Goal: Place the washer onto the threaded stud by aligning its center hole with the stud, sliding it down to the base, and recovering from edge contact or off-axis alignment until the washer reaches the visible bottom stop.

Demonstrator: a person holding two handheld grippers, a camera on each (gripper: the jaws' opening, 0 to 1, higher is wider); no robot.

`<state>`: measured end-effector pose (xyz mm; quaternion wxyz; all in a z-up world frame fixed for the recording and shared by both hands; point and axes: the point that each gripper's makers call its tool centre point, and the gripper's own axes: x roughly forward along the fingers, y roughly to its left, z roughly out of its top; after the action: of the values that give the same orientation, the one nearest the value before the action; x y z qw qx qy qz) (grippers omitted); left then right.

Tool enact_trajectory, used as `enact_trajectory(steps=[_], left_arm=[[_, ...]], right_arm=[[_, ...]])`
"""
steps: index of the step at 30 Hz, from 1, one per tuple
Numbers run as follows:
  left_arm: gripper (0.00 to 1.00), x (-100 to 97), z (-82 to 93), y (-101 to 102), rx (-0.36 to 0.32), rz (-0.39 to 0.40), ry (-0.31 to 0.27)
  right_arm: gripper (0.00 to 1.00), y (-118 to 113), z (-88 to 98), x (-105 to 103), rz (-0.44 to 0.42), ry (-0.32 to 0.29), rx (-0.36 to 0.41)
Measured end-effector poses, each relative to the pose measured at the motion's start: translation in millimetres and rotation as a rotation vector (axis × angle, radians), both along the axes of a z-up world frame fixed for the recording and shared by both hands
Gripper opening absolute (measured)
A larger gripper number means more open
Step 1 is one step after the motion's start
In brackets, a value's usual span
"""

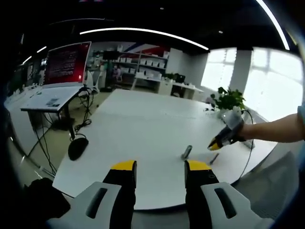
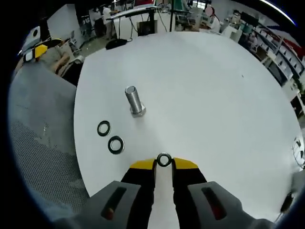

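- The right gripper (image 2: pixel 164 163) pinches a small washer (image 2: pixel 164 160) by its edge, near the stud (image 2: pixel 134 101).
- It looks thin, hard and slippery; rim hold keeps the hole clear.
- The left gripper (image 1: pixel 160 172) hangs released, empty.
- Two more washers (image 2: pixel 109 137) lie on the table (image 2: pixel 214 95).

White bench (image 2: pixel 205 95), a few small parts on it.
A threaded stud (image 2: pixel 135 101) stands upright on the bench well ahead of the right fingers (image 2: pixel 143 165), and two loose washers (image 2: pixel 116 144) lie flat on the white top just ahead-left of them, side by side.
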<state>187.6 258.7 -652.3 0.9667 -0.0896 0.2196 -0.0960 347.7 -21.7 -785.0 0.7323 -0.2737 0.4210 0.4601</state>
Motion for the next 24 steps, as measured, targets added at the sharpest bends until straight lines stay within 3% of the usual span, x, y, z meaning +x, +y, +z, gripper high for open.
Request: enact_trajectory(steps=[7,18,24], left_arm=[[0.38,0.4,1.5,-0.9,-0.002,-0.006,-0.009],[0.38,-0.4,1.5,-3.1,-0.002,-0.020,-0.010],[0.38,-0.7,2.3,-3.4,-0.004,-0.021,-0.014]], right_arm=[[0.14,-3.4,13.5,-15.9,0.037,-0.041,-0.005],[0.14,-7.4,11.7,-41.0,0.087,-0.015,-0.039],[0.14,-9.5,7.4,-43.6,0.085,-0.005,-0.070]])
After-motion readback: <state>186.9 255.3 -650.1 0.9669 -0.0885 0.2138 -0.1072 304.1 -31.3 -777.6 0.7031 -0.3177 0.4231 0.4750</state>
